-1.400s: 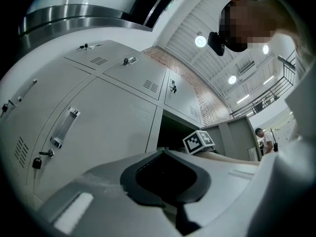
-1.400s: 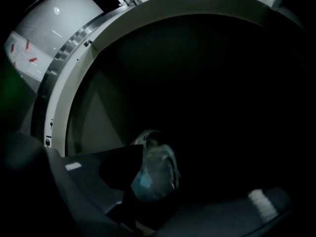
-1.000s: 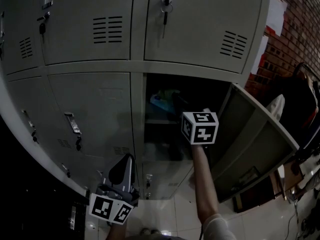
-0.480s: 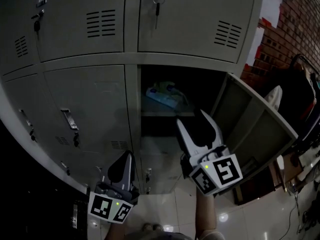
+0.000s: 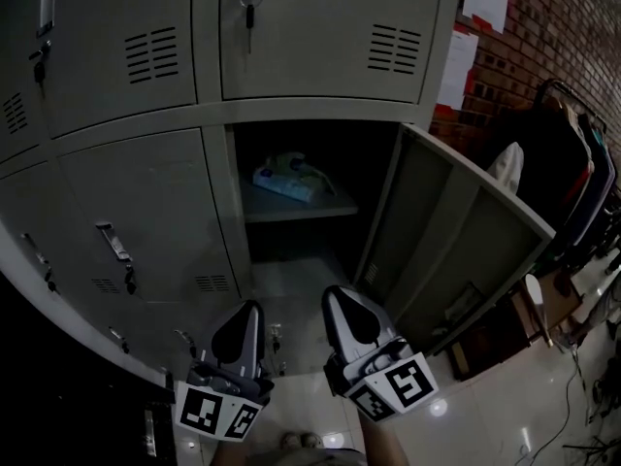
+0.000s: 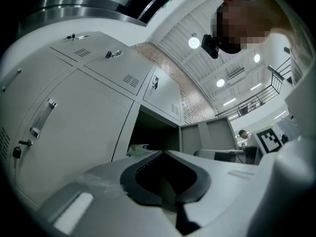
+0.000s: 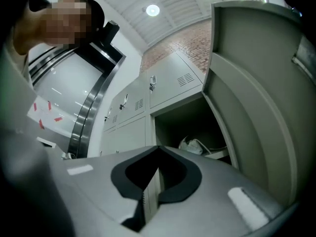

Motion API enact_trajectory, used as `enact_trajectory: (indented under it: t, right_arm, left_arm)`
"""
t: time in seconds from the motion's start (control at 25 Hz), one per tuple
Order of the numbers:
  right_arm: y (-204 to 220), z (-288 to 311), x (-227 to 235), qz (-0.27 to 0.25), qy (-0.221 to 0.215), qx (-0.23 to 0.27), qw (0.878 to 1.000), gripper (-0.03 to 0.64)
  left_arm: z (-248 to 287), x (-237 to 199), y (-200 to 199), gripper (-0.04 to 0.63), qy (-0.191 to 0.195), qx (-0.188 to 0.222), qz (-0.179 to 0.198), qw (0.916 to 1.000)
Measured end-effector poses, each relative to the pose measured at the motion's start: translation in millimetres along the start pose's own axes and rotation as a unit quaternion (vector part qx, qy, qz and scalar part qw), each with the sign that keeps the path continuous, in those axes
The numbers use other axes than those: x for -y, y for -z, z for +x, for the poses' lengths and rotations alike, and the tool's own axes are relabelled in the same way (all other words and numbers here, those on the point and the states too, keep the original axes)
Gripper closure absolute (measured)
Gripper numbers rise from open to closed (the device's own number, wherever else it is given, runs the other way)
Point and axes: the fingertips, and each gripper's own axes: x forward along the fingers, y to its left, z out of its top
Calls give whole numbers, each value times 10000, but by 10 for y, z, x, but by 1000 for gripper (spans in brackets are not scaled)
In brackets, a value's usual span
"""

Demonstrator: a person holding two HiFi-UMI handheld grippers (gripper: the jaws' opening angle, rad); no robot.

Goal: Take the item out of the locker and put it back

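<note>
Dim head view; bright, fisheye-warped gripper views.

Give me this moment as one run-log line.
left gripper: shut, empty | right gripper: jaws closing shut, empty | item: on shelf | locker door: open

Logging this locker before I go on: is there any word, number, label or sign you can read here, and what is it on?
No text reads clearly in any view.
Sheets of paper on the brick wall: print too small and dark to read.
Packaged item on the locker shelf: any print is blurred.
Left marker cube and right marker cube: black-and-white square patterns only, no letters.
Locker doors: no numbers visible.
</note>
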Motion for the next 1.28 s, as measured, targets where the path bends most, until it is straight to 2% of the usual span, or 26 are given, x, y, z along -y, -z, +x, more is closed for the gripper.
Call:
enact_trajectory:
  t: [0.48, 0.68, 0.88, 1.0, 1.12, 1.28]
  right_arm:
    - [-38, -242, -110, 92, -43, -155, 9998, 615]
    - [23, -567, -212, 129, -86, 9, 9999, 615]
    - [233, -1042, -538, 211, -108, -116, 9997, 615]
    - [270, -1354, -849, 299, -109, -150, 9994, 615]
    - [206, -1739, -1304, 375, -166, -199, 9990, 615]
    - [41, -2333, -2033, 430, -126, -276, 9986, 615]
  left_arm:
    - [-166, 108, 17, 592, -140, -44, -135, 9998]
    - [-440, 218, 224, 592, -158, 40, -197, 9997]
    - [-1006, 445, 378, 592, -171, -45, -279, 9995]
    - [-1421, 631, 293, 592, -153, -21, -216, 9996]
    - [-1981, 846, 184, 592, -243, -101, -314, 9992]
    - [-2877, 1254, -183, 592, -314, -167, -347, 9988]
